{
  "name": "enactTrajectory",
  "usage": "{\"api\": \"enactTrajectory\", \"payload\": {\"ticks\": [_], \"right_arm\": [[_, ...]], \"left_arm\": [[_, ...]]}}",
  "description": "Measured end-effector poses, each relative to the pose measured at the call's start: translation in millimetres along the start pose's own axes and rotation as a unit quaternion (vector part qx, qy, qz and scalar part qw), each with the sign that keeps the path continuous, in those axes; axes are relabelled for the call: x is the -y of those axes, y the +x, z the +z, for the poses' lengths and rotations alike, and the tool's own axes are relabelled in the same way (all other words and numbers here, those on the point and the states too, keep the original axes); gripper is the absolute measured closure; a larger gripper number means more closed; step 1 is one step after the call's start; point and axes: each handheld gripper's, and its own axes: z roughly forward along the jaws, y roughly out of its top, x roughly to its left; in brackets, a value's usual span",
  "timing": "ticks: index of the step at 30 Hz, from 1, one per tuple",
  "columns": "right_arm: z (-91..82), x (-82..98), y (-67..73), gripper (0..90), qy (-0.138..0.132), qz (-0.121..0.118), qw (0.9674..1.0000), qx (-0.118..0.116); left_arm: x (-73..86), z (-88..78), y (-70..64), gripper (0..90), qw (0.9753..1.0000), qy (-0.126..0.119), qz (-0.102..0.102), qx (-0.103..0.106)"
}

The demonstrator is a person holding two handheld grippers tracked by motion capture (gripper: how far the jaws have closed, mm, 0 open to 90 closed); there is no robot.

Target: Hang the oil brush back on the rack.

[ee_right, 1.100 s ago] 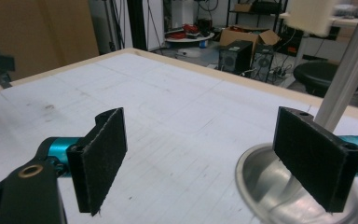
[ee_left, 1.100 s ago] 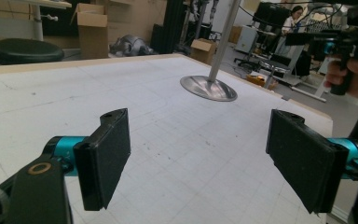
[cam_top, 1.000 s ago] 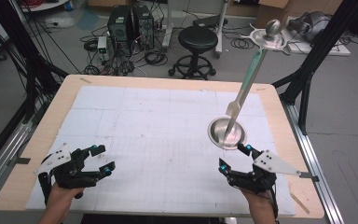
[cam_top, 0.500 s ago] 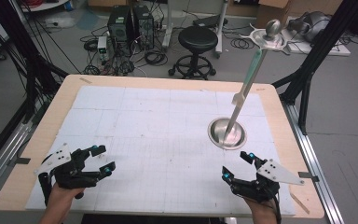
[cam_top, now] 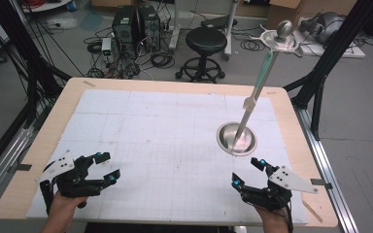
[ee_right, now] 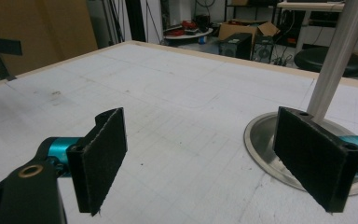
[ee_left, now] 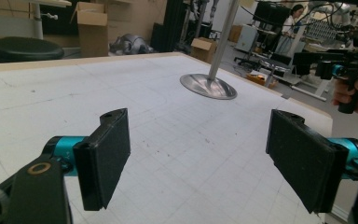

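On the right side of the table (cam_top: 39,145) stands the metal stand (cam_top: 236,138), untouched. Near it the right gripper (cam_top: 249,174) is wide open, empty; better approach the pole slowly and centred. Left gripper (cam_top: 105,167) also gapes empty.

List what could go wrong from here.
1. The tall stand rises on a thin pole from a small round base; a sideways knock from the right claw, open and just short of it, might tip it.
2. The left claw, also open, sits far across the table, so it probably couldn't steady the stand.
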Motion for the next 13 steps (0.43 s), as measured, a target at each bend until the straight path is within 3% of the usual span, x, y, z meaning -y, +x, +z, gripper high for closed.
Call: {"api": "enactTrajectory", "payload": {"ticks": [13], "right_arm": [[-1.9, -0.4, -0.7, 16.6, -0.001, 0.001, 1.0000, 0.001]], "left_arm": [[0.6, 0.6, -0.1, 22.2, 1.0000, 0.003, -0.005, -0.002]]}}
